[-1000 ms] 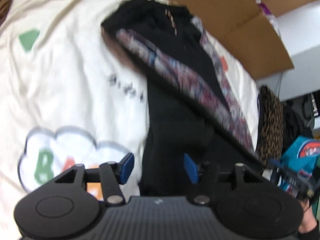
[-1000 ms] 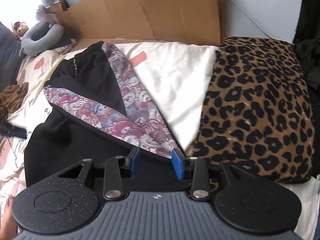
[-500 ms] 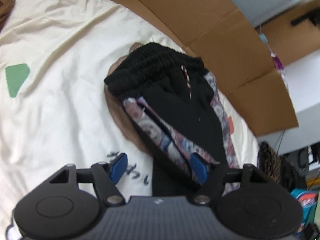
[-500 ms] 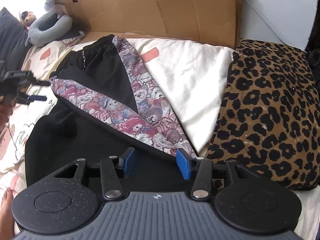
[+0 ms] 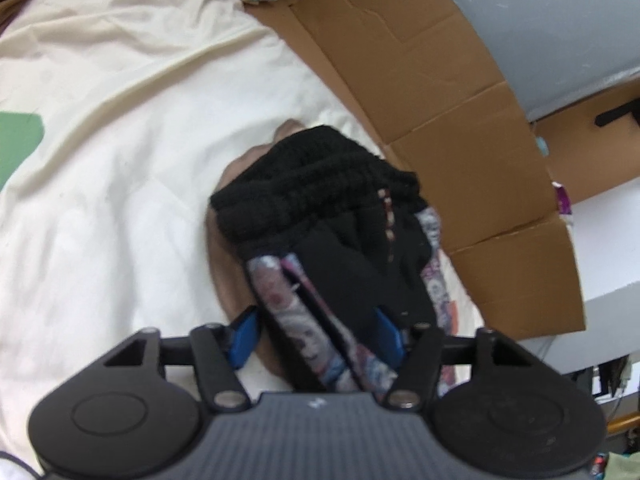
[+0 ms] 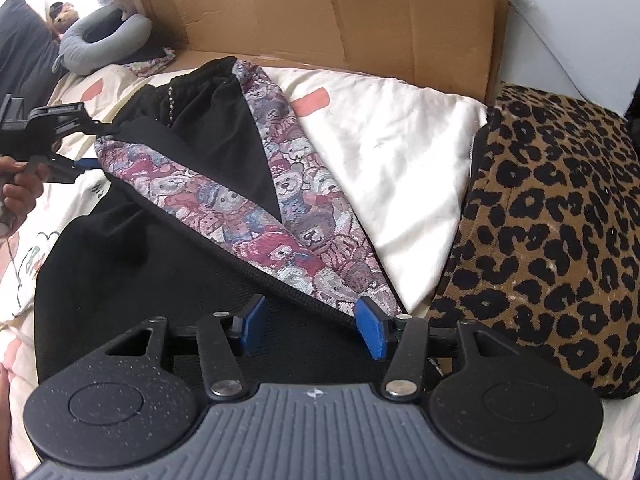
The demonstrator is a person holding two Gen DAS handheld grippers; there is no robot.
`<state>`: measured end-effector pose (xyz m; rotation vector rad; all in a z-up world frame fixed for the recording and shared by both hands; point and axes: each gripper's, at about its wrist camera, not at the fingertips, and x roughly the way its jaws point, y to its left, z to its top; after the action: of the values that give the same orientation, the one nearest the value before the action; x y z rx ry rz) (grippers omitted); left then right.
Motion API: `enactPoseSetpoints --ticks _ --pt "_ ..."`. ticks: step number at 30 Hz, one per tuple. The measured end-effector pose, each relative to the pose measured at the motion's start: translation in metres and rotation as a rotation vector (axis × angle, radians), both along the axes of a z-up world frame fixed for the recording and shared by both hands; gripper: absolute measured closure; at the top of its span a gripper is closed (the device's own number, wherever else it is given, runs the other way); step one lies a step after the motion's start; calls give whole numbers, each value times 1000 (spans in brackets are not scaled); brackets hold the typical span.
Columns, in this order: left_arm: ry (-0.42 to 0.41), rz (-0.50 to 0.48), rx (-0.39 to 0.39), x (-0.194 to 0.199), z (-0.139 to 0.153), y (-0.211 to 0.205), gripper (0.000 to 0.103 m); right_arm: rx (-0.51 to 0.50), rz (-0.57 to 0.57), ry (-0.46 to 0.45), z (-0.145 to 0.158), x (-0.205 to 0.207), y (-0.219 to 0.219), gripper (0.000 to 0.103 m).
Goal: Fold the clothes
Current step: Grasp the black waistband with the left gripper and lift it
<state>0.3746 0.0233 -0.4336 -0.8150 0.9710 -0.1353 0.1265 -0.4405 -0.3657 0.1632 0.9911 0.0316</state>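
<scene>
Black knit and a woven teddy-bear print make up the garment (image 6: 224, 200), a pair of trousers lying on a cream bedsheet (image 5: 120, 128) with coloured patches. The ribbed elastic waistband (image 5: 316, 184) bunches thickly at the far end, with a small beaded cord running down from it, and two bands of bear-patterned fabric in maroon, blue and grey run diagonally, meeting in a narrow V with a smooth black triangle between them. A broad black panel of the same garment spreads flat towards the camera in the right wrist view. Beyond the garment stands a flattened brown cardboard sheet (image 6: 340, 20), creased and matte, against a pale wall. To the right sits a plump leopard-print cushion (image 6: 552, 232) of short corded pile, just beside a glossy cream pillow (image 6: 400, 152). A grey U-shaped neck pillow (image 6: 104, 44) lies far back on the left. The left gripper (image 5: 316, 336) has its blue pads spread wide on either side of the folded patterned edge near the waist; the cloth passes between them, but they do not press it. From the right wrist view that gripper (image 6: 80, 148) reaches the garment's left corner, held by a hand (image 6: 16, 196). The right gripper (image 6: 310, 326) hovers with its blue pads apart over the black panel, the patterned hem's tip lying between them, unpinched.
</scene>
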Motion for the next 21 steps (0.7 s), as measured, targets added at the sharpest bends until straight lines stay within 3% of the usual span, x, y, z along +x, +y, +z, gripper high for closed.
enactPoseSetpoints --ticks 4,6,11,21 --pt "4 -16 19 5 6 -3 69 5 -3 1 -3 -2 0 45" --pt "11 -28 34 7 10 -4 84 -1 -8 -4 -2 -4 0 45" --pt "23 -15 14 11 29 -5 90 36 -68 -10 -3 -6 -5 45" --pt "25 -53 116 42 70 -35 93 53 -107 -43 -7 -15 -10 44"
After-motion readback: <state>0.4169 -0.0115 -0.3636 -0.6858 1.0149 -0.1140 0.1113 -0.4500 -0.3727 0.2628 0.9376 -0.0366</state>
